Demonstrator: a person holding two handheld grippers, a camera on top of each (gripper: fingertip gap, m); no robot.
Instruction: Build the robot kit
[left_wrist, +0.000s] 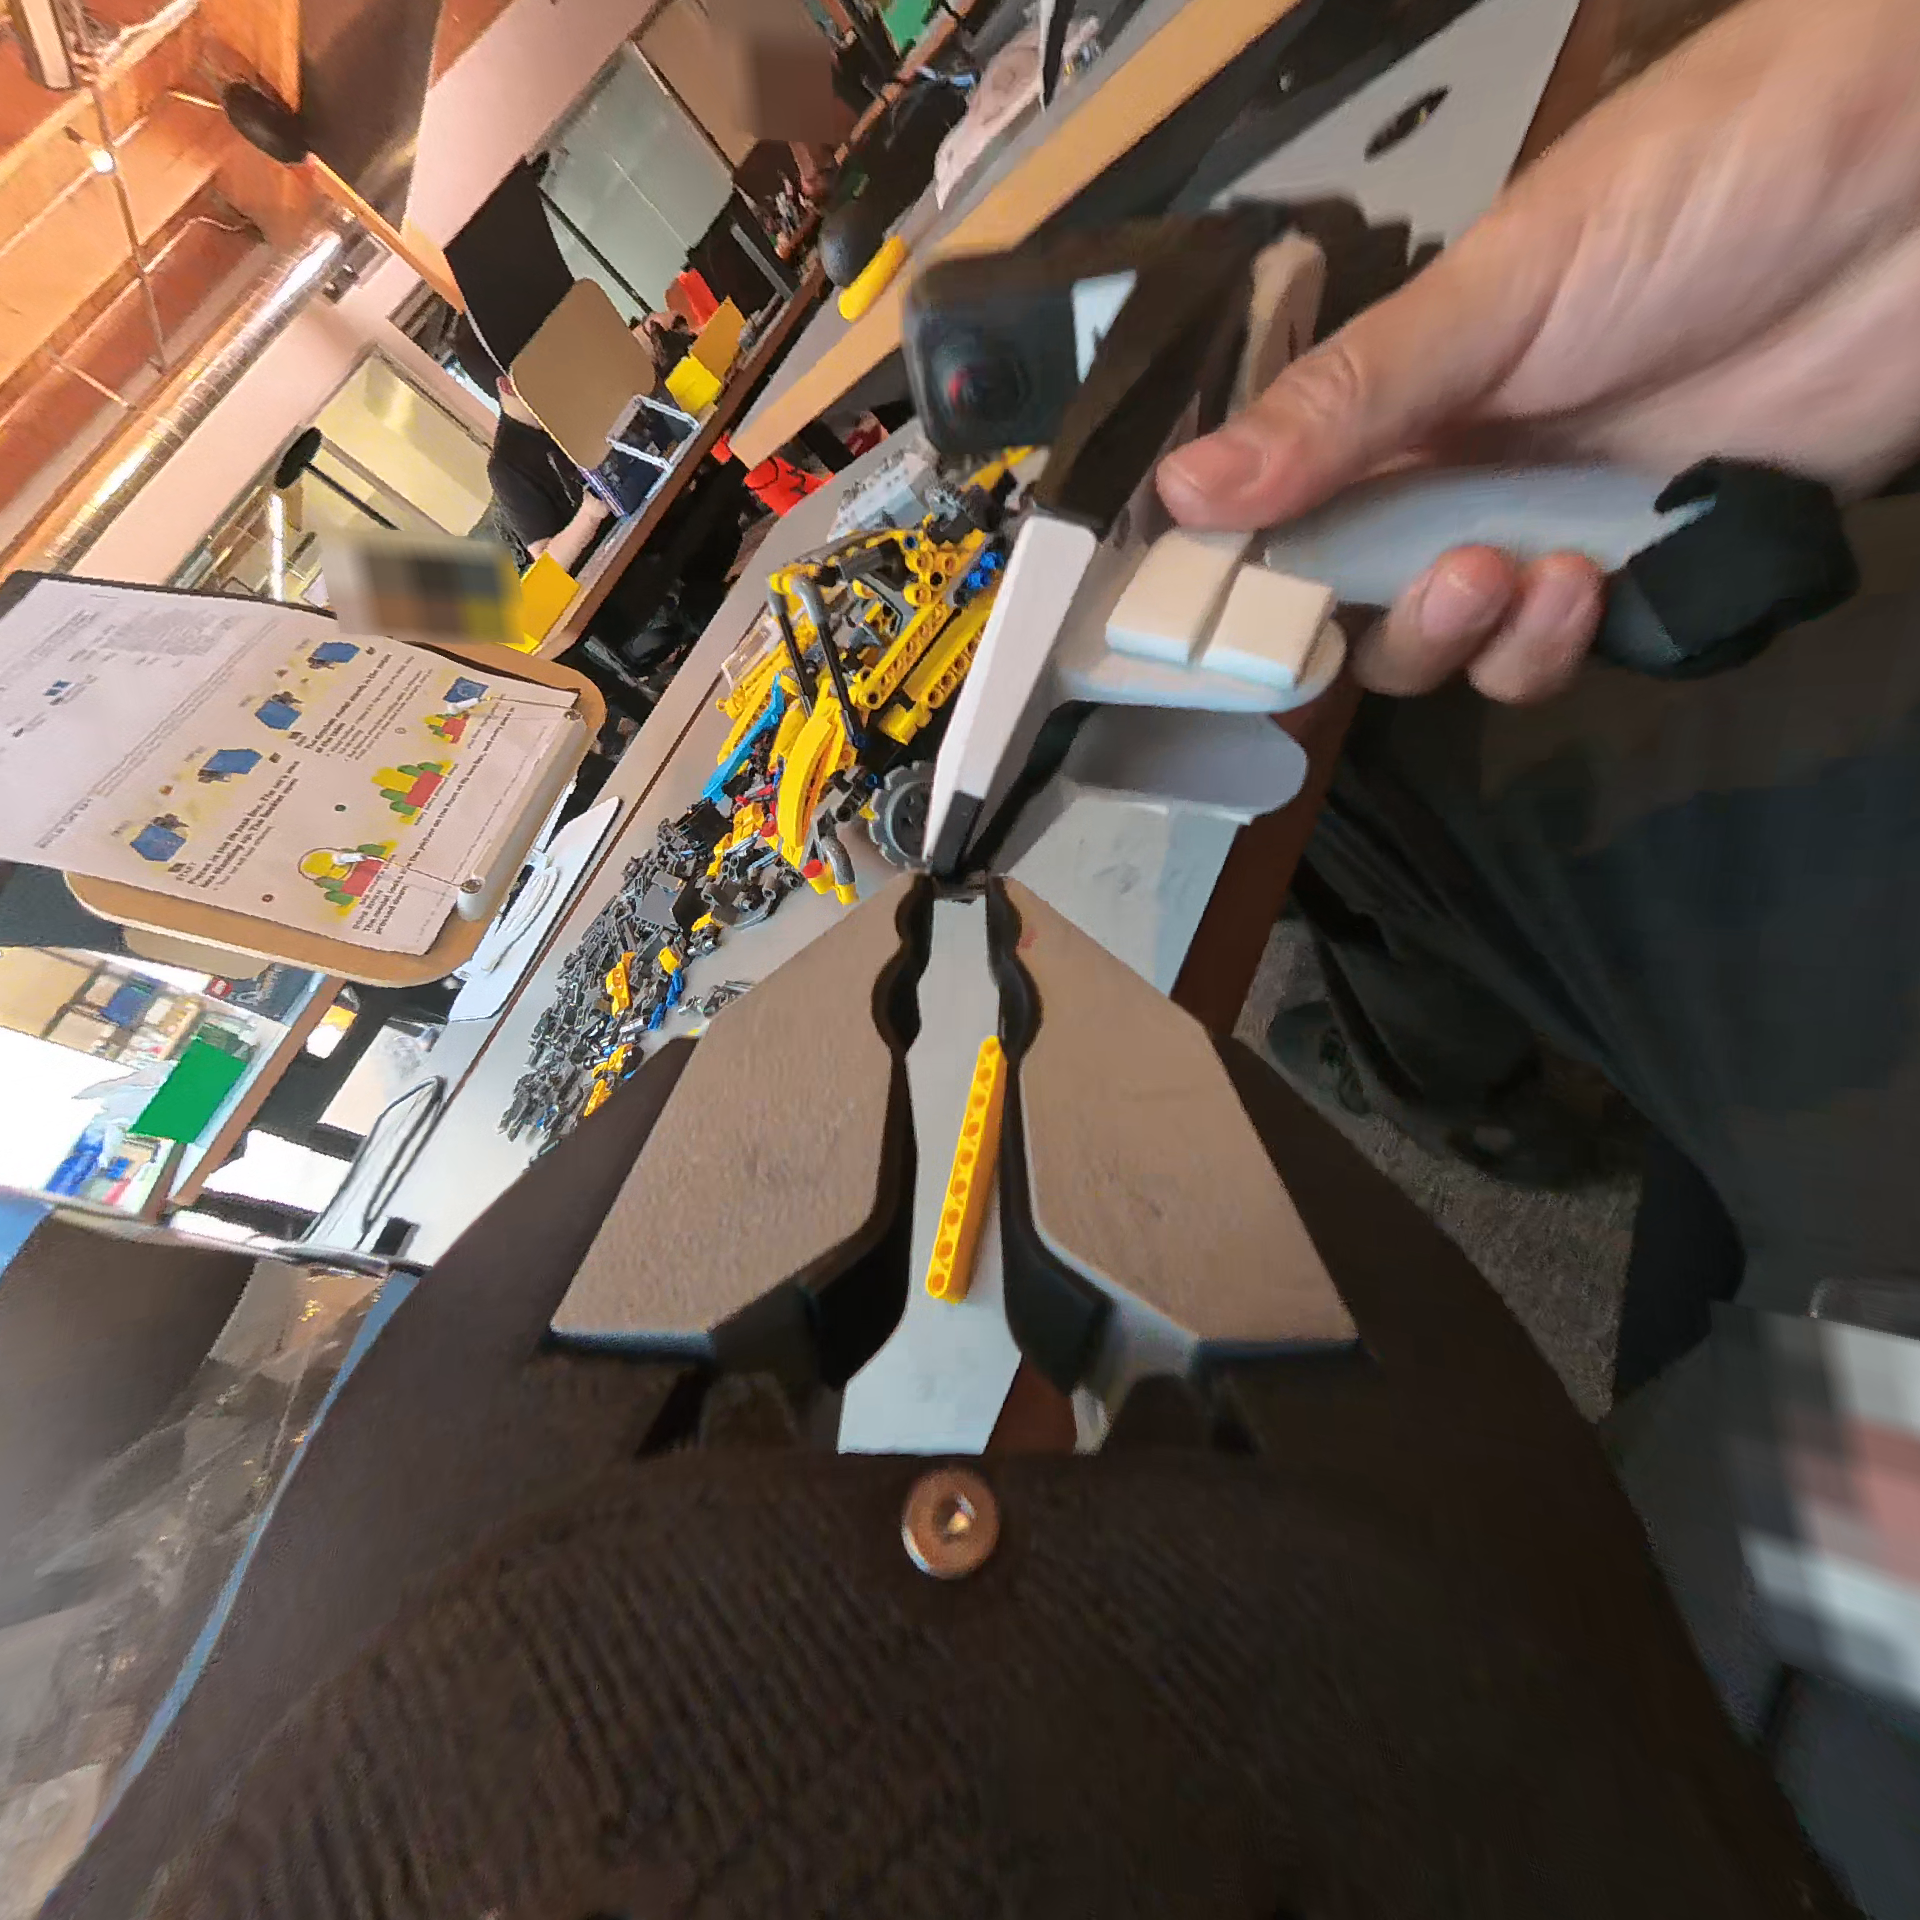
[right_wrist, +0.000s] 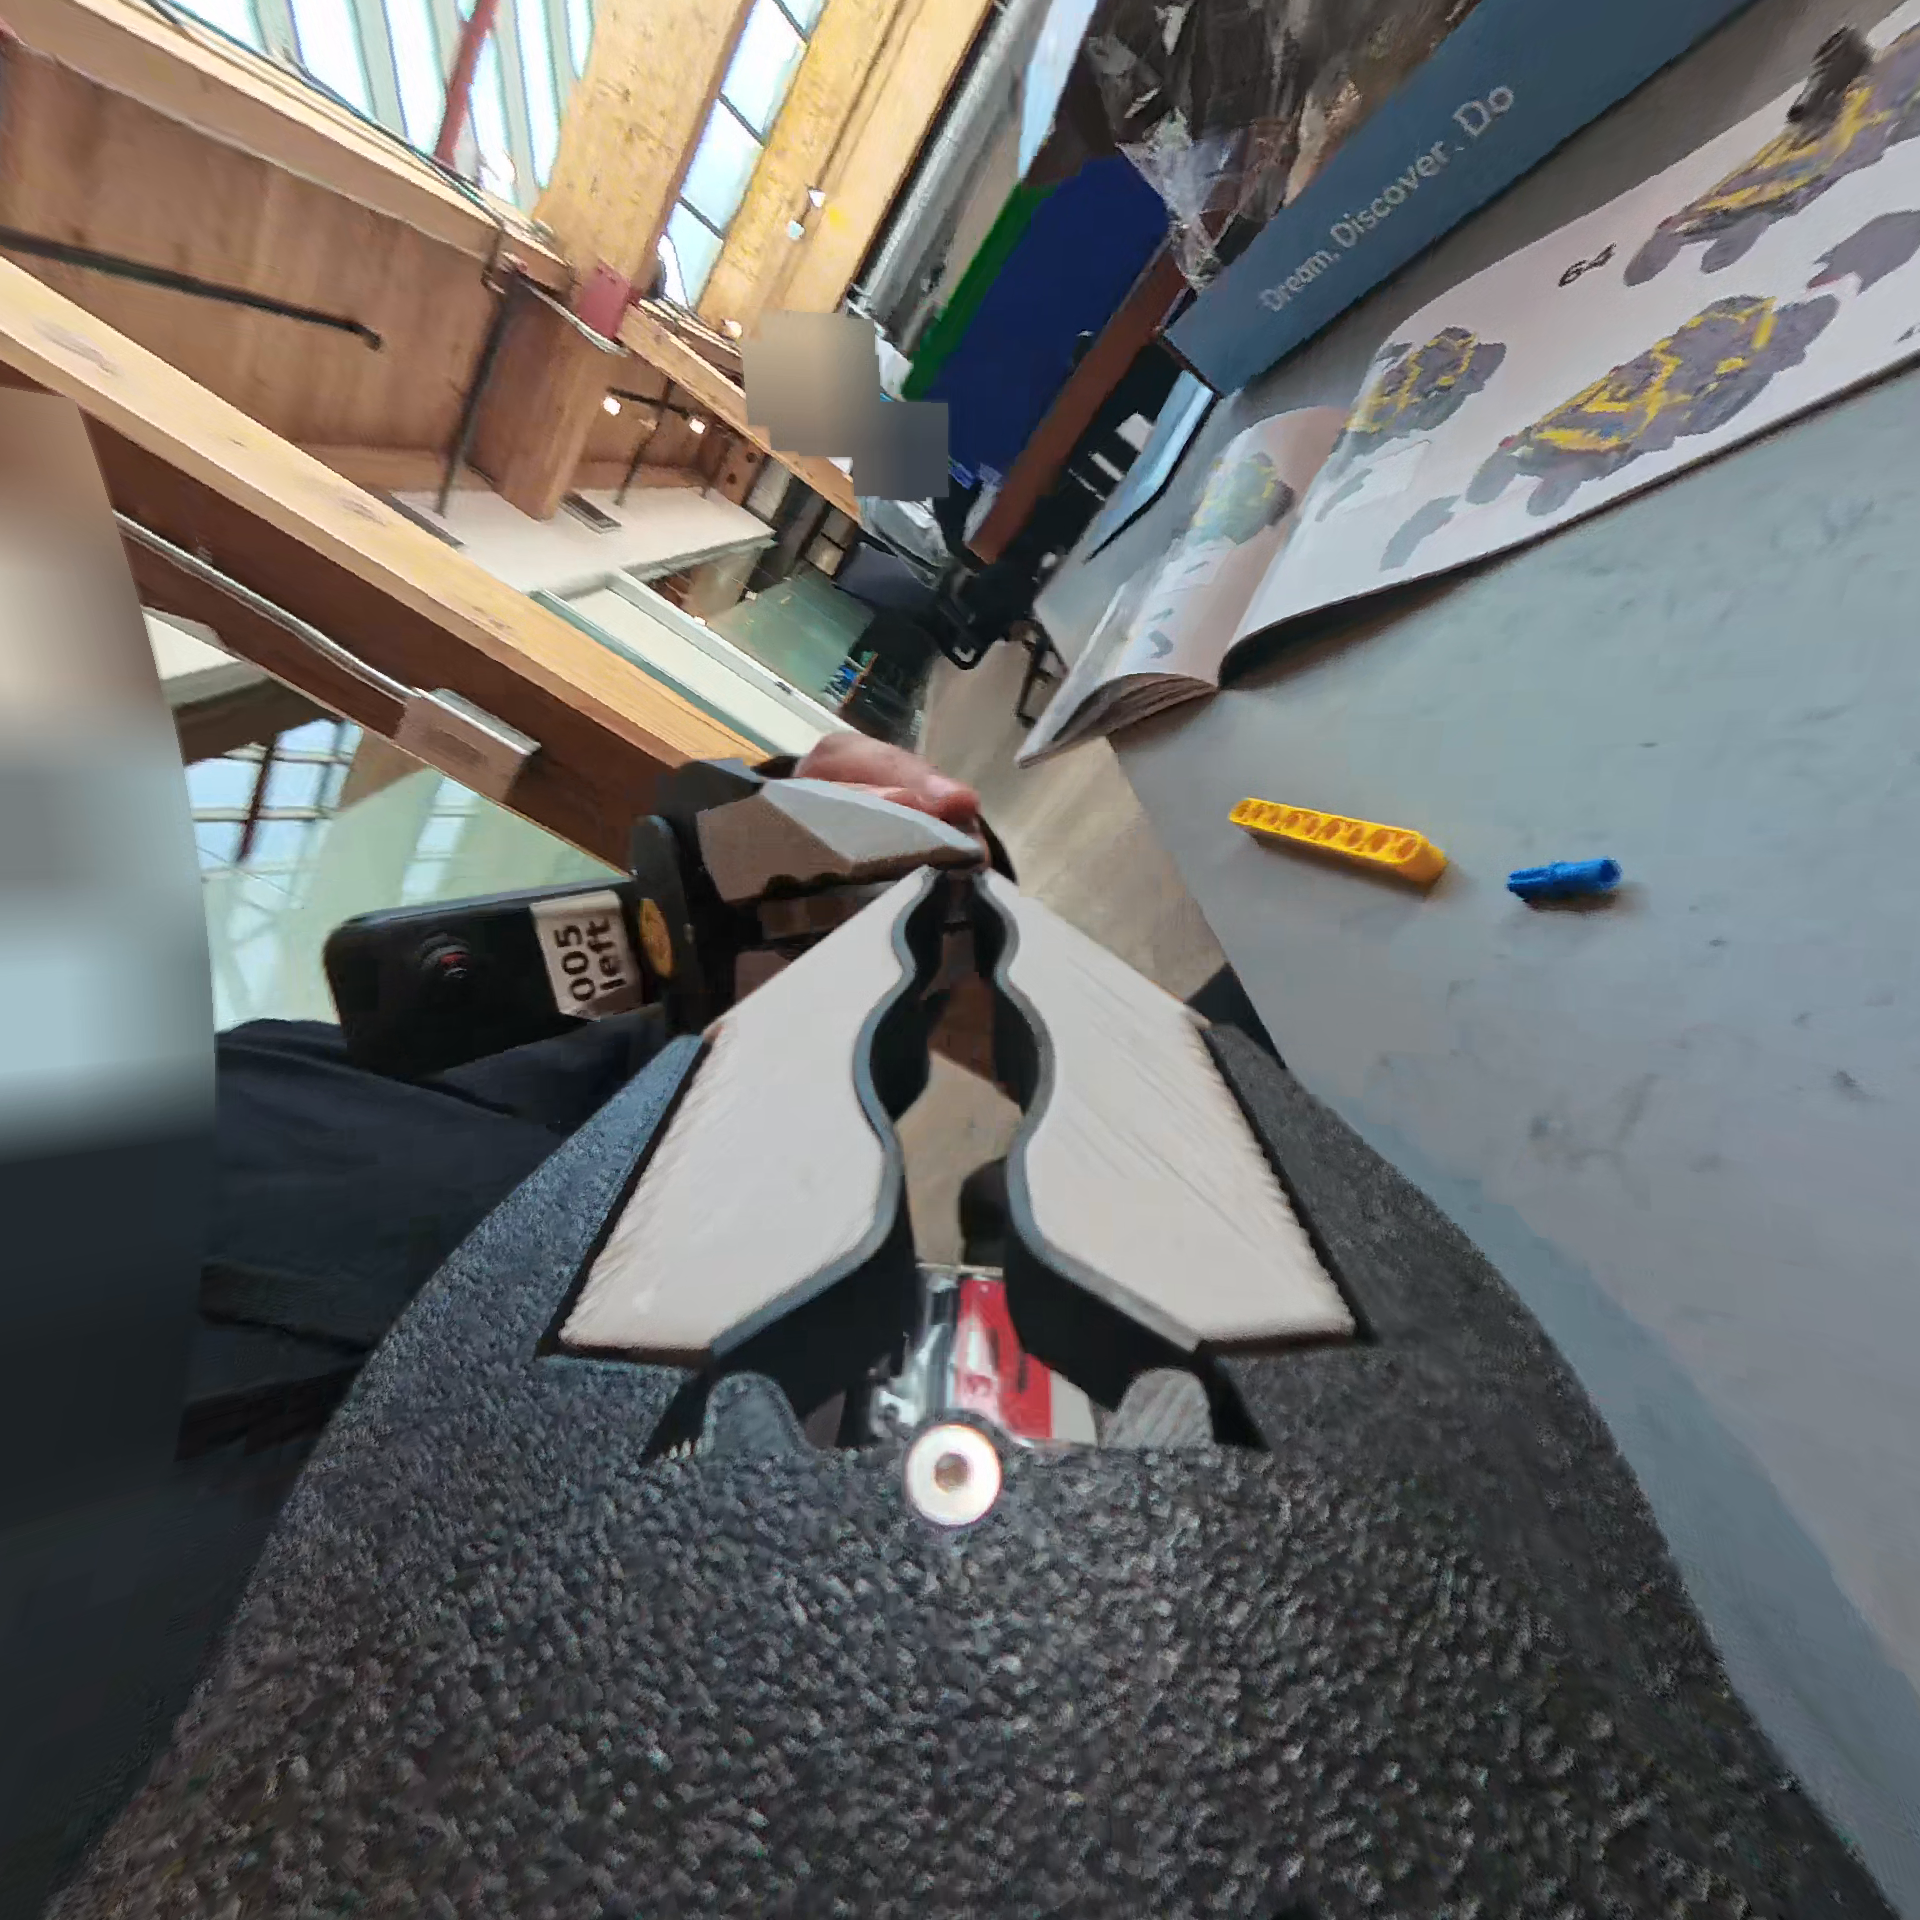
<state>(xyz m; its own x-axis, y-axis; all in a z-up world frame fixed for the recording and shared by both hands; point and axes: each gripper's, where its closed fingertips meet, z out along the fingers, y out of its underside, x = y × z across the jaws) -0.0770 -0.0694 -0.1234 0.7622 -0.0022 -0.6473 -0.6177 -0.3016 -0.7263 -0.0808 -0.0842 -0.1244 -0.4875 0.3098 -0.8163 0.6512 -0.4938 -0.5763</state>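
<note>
Two hand-held claws meet tip to tip above the near edge of a grey tabletop (right_wrist: 1558, 1091).

In the left wrist view, the left claw (left_wrist: 958, 883) has two flat tan fingers (left_wrist: 769, 1122) with wavy black inner edges; the tips are almost touching, and whether anything small is pinched there cannot be told. Straight ahead at twelve o'clock the right claw (left_wrist: 951, 847), pale grey with white pads, touches those tips, gripped by one bare hand (left_wrist: 1538, 416).

One yellow beam (left_wrist: 968, 1169), long, thin and pierced with a row of round holes, lies flat on the tabletop and shows through the gap between the left fingers, free of both claws. At eleven o'clock stands one partly built yellow brick vehicle (left_wrist: 852, 675), and at ten o'clock a scatter of many small grey, black, yellow and blue pieces (left_wrist: 623, 997). One printed instruction sheet (left_wrist: 260, 748) on a rounded wooden board sits at nine o'clock.

In the right wrist view, the right claw (right_wrist: 956, 881) is likewise drawn nearly together, its hold unclear, with the left claw (right_wrist: 961, 868) meeting it at twelve o'clock. The same yellow beam (right_wrist: 1337, 842) lies at two o'clock, one small blue pin (right_wrist: 1564, 878) just beside it, and one open instruction booklet (right_wrist: 1455, 468) farther off at one o'clock. Bare grey surface surrounds beam and pin.
</note>
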